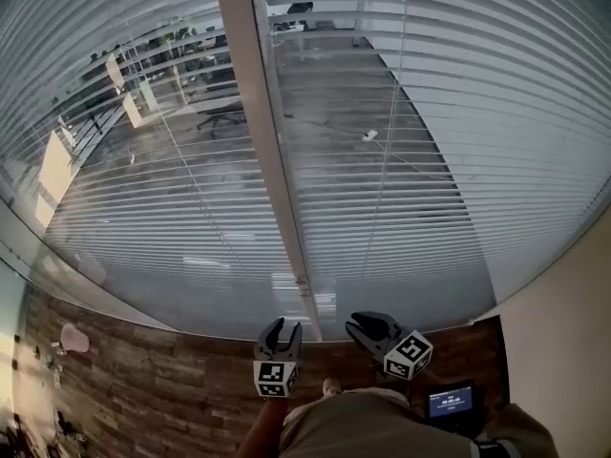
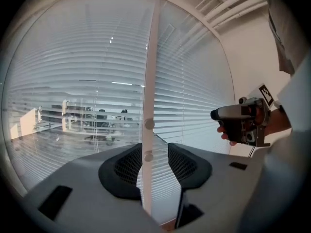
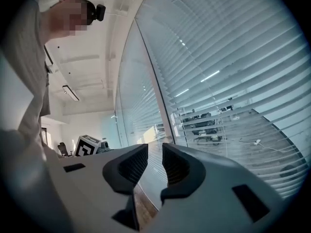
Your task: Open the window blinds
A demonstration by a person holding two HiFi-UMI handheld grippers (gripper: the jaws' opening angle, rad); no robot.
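Beyond left tongs (image 1: 284, 325) and right tongs (image 1: 366, 321), both parted and empty, hang the blinds (image 1: 430, 208).

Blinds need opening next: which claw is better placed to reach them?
Right, I'd guess. The right claw, open and empty, points at the slats of the right blind beside the white post; the left claw, also open, lines up on the post itself.

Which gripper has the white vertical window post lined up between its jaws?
The left gripper: in its own view the white vertical window post runs through the gap between its open jaws. The right gripper has only blind slats and floor in its gap.
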